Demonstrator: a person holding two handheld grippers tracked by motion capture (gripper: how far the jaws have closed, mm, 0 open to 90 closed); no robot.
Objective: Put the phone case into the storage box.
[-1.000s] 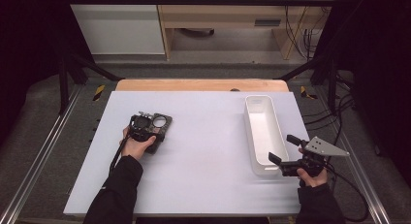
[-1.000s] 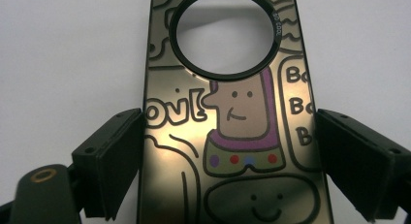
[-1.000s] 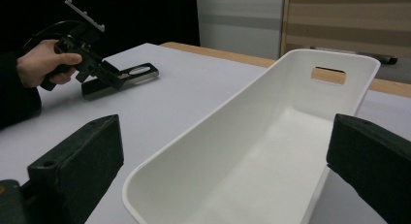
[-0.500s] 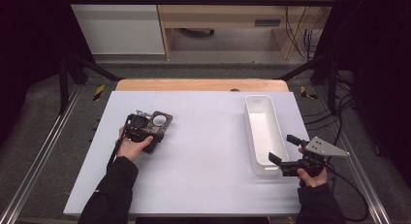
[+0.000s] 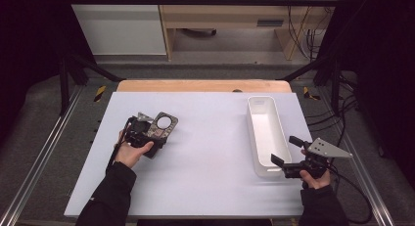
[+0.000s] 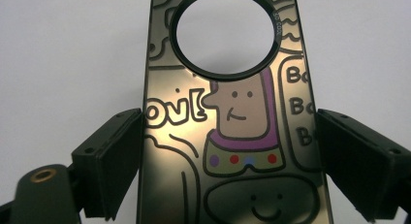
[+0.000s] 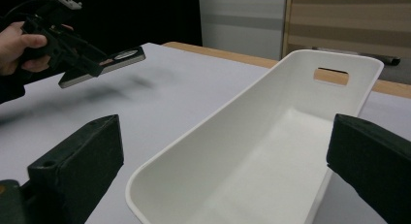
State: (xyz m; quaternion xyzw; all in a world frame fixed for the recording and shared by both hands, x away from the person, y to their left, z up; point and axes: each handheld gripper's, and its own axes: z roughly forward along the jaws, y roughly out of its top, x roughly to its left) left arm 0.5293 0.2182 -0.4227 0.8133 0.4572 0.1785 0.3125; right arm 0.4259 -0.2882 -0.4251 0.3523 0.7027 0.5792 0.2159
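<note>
Since a second ago the left gripper (image 5: pixel 147 138) has carried the case (image 5: pixel 159 126) slightly toward the frame's left, and in the right gripper view it hangs clear of the surface (image 5: pixel 205 177), so the lift looks done and the carry to the bin (image 5: pixel 264 133) remains. Its jaws are clamped on the case's long edges. The case is dark, glossy, cartoon-printed, with a round ring hole. The right gripper (image 5: pixel 288 157), jaws apart, straddles the bin's near end at lower right.
</note>
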